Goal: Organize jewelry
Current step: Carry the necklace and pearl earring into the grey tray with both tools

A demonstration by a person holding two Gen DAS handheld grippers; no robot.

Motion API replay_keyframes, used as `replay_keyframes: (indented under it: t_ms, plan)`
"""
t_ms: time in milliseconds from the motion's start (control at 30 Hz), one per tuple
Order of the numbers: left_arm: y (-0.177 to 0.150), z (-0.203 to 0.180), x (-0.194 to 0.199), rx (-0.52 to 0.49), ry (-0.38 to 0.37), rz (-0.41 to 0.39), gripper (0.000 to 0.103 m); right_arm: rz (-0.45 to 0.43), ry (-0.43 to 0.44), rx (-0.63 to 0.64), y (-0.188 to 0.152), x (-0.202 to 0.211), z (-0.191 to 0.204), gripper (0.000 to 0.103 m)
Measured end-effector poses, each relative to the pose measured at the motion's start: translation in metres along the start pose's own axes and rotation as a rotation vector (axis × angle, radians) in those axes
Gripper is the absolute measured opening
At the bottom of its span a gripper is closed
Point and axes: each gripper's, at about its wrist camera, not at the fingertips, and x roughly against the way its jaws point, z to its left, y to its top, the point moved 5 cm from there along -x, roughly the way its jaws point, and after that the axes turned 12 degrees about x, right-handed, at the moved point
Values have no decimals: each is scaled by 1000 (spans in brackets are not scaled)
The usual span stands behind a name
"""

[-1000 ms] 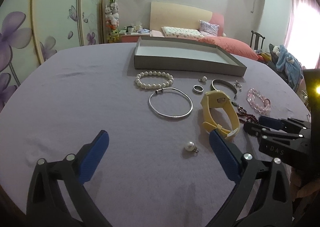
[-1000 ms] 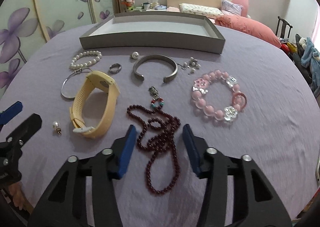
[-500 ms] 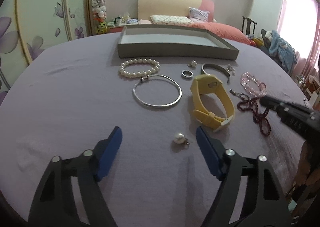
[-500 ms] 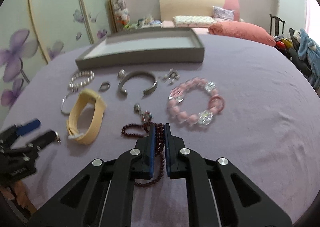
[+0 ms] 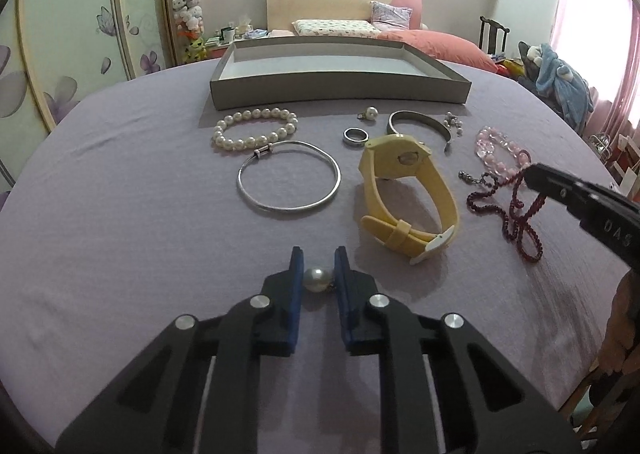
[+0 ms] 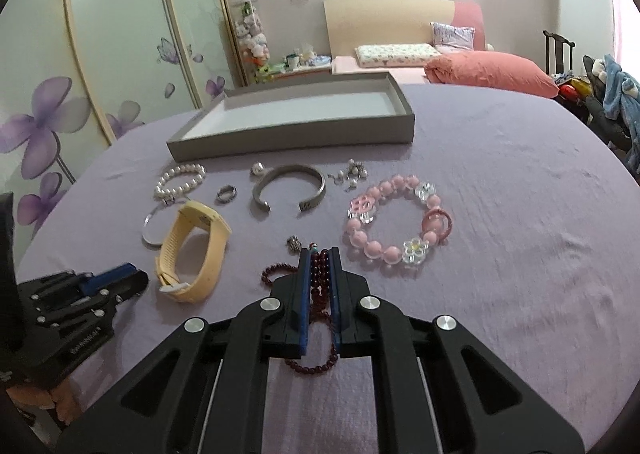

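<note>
Tools both pinching: left tool (image 5: 318, 266) one pearl pendant (image 5: 317, 279), right tool (image 6: 320, 260) one dark-red bead necklace (image 6: 319, 286).

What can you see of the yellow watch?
The yellow watch looks like matte plastic or rubber: a squarish case with a small round face and a ribbed strap buckled into a closed loop with a white tip. It stands on edge on the purple cloth, between the silver bangle and dark red bead necklace. Neither gripper touches it.

Left gripper (image 5: 318, 268): low over the surface, blue pads closed on a small round item. Right gripper (image 6: 319, 266): low, pads nearly together, clamping beaded strands. Both level, pointing forward.
</note>
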Motion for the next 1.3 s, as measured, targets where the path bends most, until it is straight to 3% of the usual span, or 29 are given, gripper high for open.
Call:
replay_keyframes:
  t_ms: [300, 600, 667, 733, 767, 900, 1133, 1200, 1300]
  plan:
    - [10, 6, 13, 19, -11, -50, 16, -81, -4, 13, 15, 18, -1, 9]
    - [12, 11, 17, 36, -5, -62, 16, 76, 41, 65, -10, -11, 14, 10]
    - [13, 12, 17, 37, -2, -65, 16, 94, 39, 64, -12, -15, 14, 17]
    - [14, 15, 17, 41, 1, -67, 16, 107, 34, 60, -12, -18, 13, 44]
    - [15, 15, 17, 43, 3, -69, 16, 110, 36, 60, -14, -18, 13, 47]
    - [18, 20, 17, 53, 10, -73, 16, 134, 34, 56, -16, -23, 12, 48]
    - [21, 23, 16, 60, 16, -77, 16, 169, -6, 96, -17, -31, 17, 61]
    - [22, 24, 16, 66, 15, -77, 16, 167, -23, 135, -17, -32, 20, 54]
    - [22, 25, 17, 68, 14, -77, 16, 155, -15, 149, -19, -28, 20, 17]
